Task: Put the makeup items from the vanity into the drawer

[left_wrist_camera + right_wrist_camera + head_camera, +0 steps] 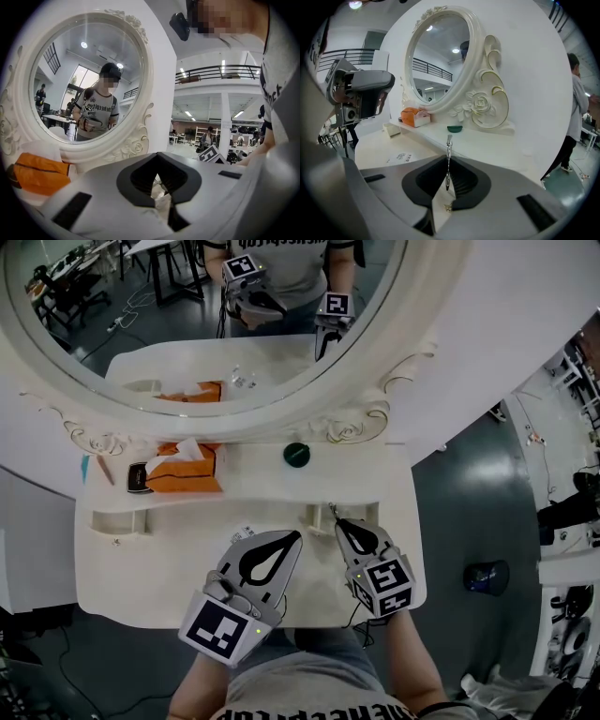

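Plainly, the right gripper (pixel 339 524) has its jaws closed on a thin silver metal clip (pixel 448 159), which sticks out past their tips over the near part of the white vanity top (pixel 169 559). Just to its left, the left gripper (pixel 295 536) has its jaws together and empty. At the far left sits an orange tissue box (pixel 183 468). A dark green round dish (pixel 296 455) lies straight beyond the grippers, below the oval mirror (pixel 281 418).

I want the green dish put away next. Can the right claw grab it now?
Probably not yet. The right claw is shut on a thin metal tool. Nothing stands between it and the green dish, so once empty it likely could.
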Action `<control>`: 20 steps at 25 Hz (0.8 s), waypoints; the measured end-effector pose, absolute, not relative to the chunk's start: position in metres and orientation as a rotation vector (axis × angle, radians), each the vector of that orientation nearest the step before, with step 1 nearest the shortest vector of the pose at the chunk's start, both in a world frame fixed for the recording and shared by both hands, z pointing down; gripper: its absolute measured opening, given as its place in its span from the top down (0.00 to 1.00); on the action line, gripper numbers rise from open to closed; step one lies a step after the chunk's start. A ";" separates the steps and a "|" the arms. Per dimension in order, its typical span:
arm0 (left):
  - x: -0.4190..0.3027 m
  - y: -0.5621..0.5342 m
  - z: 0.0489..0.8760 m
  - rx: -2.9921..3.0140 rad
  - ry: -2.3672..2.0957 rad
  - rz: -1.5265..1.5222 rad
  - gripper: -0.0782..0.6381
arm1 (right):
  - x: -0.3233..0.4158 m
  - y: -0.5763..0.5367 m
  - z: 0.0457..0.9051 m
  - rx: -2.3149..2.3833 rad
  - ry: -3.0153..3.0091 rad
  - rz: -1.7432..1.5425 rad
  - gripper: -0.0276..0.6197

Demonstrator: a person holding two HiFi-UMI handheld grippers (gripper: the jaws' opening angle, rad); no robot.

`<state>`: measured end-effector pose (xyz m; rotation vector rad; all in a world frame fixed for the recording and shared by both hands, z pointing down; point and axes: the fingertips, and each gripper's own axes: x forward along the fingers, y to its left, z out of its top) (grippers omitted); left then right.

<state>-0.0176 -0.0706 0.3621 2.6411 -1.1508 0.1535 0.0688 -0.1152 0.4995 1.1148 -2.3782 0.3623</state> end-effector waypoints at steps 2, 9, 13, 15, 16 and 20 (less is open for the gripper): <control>-0.018 -0.072 0.362 2.640 -1.151 0.154 0.87 | 0.069 -0.116 0.501 1.115 -2.371 0.364 0.89; -0.017 -0.075 0.362 2.639 -1.151 0.153 0.87 | 0.070 -0.117 0.502 1.116 -2.360 0.363 0.88; -0.017 -0.075 0.363 2.640 -1.146 0.157 0.87 | 0.070 -0.118 0.502 1.119 -2.362 0.374 0.87; -0.017 -0.075 0.363 2.639 -1.143 0.157 0.87 | 0.070 -0.118 0.503 1.121 -2.361 0.386 0.87; -0.017 -0.075 0.363 2.639 -1.142 0.157 0.87 | 0.070 -0.117 0.503 1.122 -2.361 0.390 0.87; -0.017 -0.075 0.362 2.645 -1.138 0.154 0.87 | 0.071 -0.118 0.502 1.135 -2.365 0.411 0.87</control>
